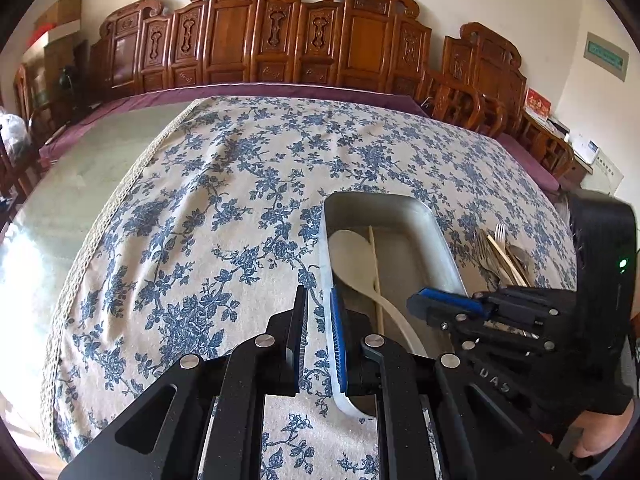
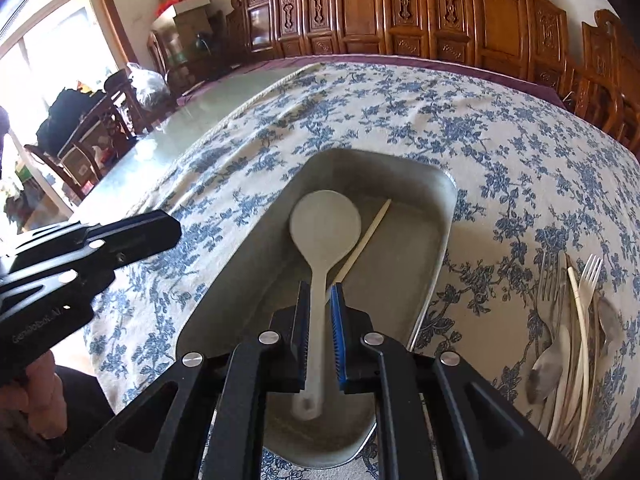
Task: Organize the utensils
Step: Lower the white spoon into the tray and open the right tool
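Observation:
A metal tray (image 2: 440,240) (image 1: 444,236) sits on the floral tablecloth. In it lie a white rice spoon (image 2: 324,228) (image 1: 352,258) and one chopstick (image 2: 368,236) (image 1: 374,264). My right gripper (image 2: 320,320) is over the tray with its jaws on either side of the spoon's handle, a small gap on each side. It also shows in the left wrist view (image 1: 440,300). My left gripper (image 1: 319,328) is slightly open and empty above the tray's left rim; it also shows in the right wrist view (image 2: 160,228). A pile of forks, spoons and chopsticks (image 2: 572,340) (image 1: 502,256) lies right of the tray.
The blue floral tablecloth (image 1: 224,200) covers most of a glass-topped table (image 2: 192,108). Carved wooden chairs (image 1: 280,40) line the far side. More chairs and bags (image 2: 80,120) stand at the left near a window.

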A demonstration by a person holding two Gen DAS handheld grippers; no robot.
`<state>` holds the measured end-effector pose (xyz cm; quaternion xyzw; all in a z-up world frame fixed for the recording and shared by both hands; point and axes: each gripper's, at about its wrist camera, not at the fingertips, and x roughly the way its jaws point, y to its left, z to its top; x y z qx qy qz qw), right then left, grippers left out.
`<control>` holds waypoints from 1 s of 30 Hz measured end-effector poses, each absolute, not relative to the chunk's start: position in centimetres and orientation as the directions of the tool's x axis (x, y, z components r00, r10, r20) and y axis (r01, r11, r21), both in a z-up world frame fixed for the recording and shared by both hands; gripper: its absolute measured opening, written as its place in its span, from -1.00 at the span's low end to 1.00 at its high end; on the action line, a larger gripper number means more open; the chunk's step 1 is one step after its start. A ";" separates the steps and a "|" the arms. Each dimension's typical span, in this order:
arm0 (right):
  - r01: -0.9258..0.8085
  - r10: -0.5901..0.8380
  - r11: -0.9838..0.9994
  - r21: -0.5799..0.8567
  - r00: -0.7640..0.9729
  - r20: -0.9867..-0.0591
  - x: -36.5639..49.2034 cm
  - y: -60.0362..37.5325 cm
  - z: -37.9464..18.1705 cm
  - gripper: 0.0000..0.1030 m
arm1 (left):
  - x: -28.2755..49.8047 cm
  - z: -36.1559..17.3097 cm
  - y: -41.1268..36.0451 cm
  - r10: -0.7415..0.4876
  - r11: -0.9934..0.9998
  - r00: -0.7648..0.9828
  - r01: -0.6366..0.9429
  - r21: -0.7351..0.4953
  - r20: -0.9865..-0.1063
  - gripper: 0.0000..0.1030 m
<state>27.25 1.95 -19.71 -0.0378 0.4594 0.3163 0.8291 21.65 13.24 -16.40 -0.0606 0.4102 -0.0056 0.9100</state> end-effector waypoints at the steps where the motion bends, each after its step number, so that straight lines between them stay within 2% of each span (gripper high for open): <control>1: -0.558 0.489 0.797 0.232 0.370 -0.790 27.2 2.1 -19.8 -0.74 | 21.6 -16.4 13.3 -0.060 0.992 0.664 -0.041 -0.116 -0.745 -0.80; 9: -0.554 0.507 0.803 0.221 0.439 -0.742 26.4 -1.4 -16.8 -0.74 | 21.3 -15.9 12.8 -0.079 0.992 0.672 -0.022 -0.127 -0.736 -0.80; 12: -0.549 0.480 0.818 0.175 0.482 -0.733 25.7 -4.5 -15.7 -0.74 | 21.0 -15.6 11.6 -0.092 0.992 0.677 0.000 -0.125 -0.730 -0.64; 14: -0.532 0.461 0.832 0.158 0.505 -0.730 25.4 -6.6 -15.3 -0.74 | 20.7 -15.3 10.5 -0.102 0.992 0.684 0.019 -0.123 -0.722 -0.38; 16: -0.509 0.426 0.852 0.121 0.541 -0.725 24.9 -9.3 -15.1 -0.74 | 20.4 -15.1 9.4 -0.111 0.992 0.686 0.033 -0.121 -0.719 -0.36; 19: -0.455 0.361 0.887 0.077 0.581 -0.730 24.7 -13.6 -15.8 -0.63 | 20.0 -14.8 7.7 -0.128 0.991 0.693 0.059 -0.121 -0.709 -0.17; 23: -0.370 0.303 0.925 0.082 0.594 -0.745 25.2 -18.5 -17.5 -0.63 | 19.7 -14.5 5.1 -0.147 0.989 0.700 0.099 -0.110 -0.699 -0.11; 30: -0.331 0.310 0.934 0.133 0.571 -0.760 25.9 -21.2 -20.3 -0.63 | 19.7 -14.7 2.1 -0.152 0.988 0.709 0.117 -0.098 -0.688 -0.10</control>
